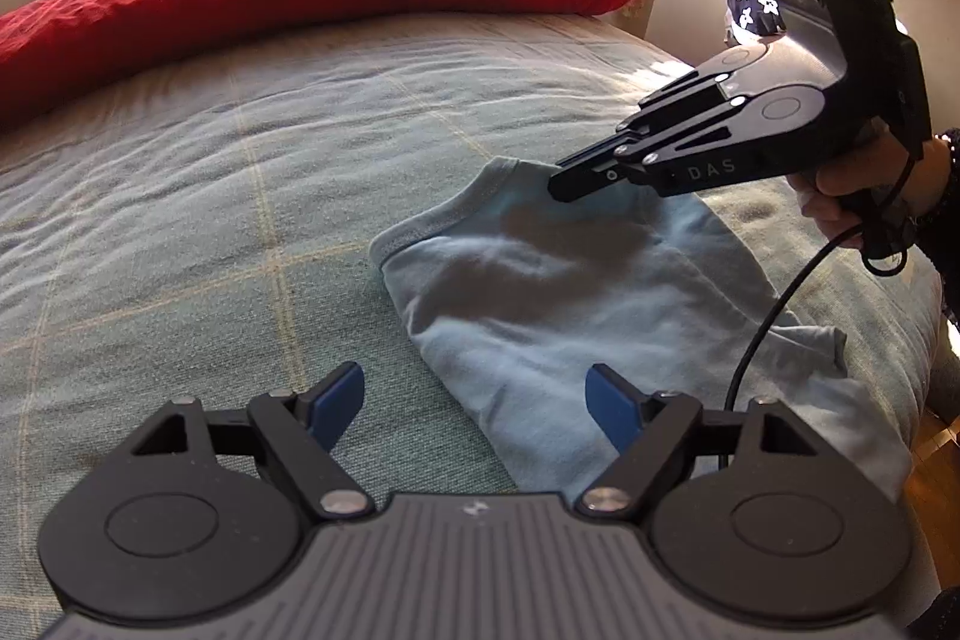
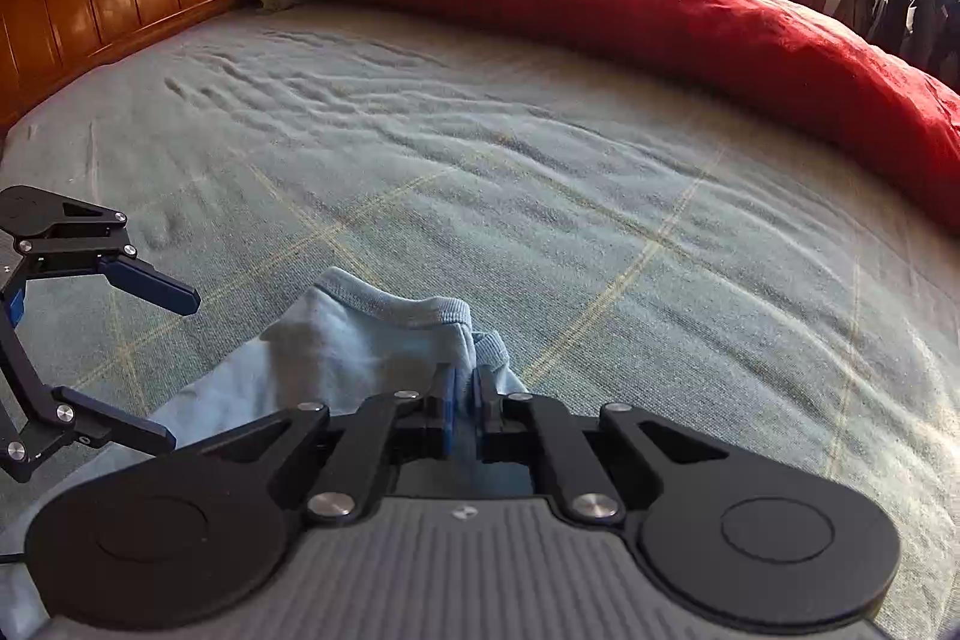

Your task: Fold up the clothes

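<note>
One soft ribbed-collar blue shirt [image 1: 576, 292]

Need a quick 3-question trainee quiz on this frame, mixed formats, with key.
1. True or false: the left gripper is clamped on the light blue cotton garment.
2. Which gripper pinches the garment's ribbed edge? A) left B) right C) neither
3. Fill in: along the far side of the green checked bedspread lies a rumpled ____ duvet.

Key: 1. False, its jaws stand wide apart. 2. B, the right gripper is closed on the fabric. 3. red
</note>
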The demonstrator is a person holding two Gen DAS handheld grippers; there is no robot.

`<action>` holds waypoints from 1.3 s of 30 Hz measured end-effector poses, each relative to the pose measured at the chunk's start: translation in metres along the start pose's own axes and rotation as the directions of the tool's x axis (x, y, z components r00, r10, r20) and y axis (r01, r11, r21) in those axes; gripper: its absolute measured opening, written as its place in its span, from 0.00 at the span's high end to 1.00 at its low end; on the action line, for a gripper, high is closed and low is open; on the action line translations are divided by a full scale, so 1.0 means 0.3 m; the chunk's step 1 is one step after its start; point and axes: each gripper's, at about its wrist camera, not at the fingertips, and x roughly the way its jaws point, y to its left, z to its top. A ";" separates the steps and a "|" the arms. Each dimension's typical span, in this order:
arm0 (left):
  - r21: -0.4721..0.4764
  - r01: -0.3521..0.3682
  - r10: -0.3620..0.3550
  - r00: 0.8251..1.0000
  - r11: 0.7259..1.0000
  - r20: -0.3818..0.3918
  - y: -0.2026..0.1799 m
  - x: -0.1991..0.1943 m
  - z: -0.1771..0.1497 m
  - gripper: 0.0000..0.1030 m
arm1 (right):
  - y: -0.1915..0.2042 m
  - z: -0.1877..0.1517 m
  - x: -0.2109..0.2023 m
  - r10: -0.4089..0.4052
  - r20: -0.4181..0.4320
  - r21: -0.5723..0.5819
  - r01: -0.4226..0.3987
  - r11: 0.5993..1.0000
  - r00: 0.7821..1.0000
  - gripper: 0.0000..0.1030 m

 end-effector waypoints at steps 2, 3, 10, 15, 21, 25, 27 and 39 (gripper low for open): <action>0.003 0.012 -0.012 1.000 1.000 0.006 -0.003 0.002 0.008 0.21 | -0.009 0.004 0.000 -0.026 -0.001 0.004 0.026 1.000 1.000 0.94; 0.005 0.018 -0.018 1.000 1.000 0.009 -0.004 0.002 0.012 0.21 | -0.022 0.006 0.013 -0.044 -0.004 0.018 0.044 0.999 0.999 0.93; 0.045 0.040 -0.042 0.999 0.998 0.035 -0.033 0.006 0.065 0.21 | -0.057 -0.007 -0.017 -0.033 -0.001 0.091 0.032 0.995 0.999 0.83; 0.051 0.076 -0.079 0.996 0.996 0.041 -0.044 0.025 0.103 0.21 | -0.085 -0.024 -0.174 0.072 0.013 0.107 -0.073 0.992 0.997 0.73; 0.035 0.147 -0.148 0.989 0.988 0.007 -0.071 0.127 0.125 0.21 | -0.088 -0.142 -0.131 0.078 -0.060 0.147 -0.068 0.987 0.995 0.67; 0.011 0.111 -0.111 0.993 0.994 -0.047 -0.067 0.204 0.125 0.22 | -0.093 -0.199 -0.128 0.065 -0.048 0.202 -0.054 0.978 0.997 0.67; 0.011 0.105 -0.105 0.994 0.994 -0.035 -0.071 0.181 0.127 0.22 | -0.083 -0.197 -0.166 0.051 -0.023 0.211 -0.045 0.976 0.998 0.66; 0.196 -0.040 0.036 0.999 0.980 0.025 -0.216 -0.107 0.002 0.20 | 0.124 -0.241 -0.410 -0.010 0.041 0.189 0.002 0.982 0.999 0.53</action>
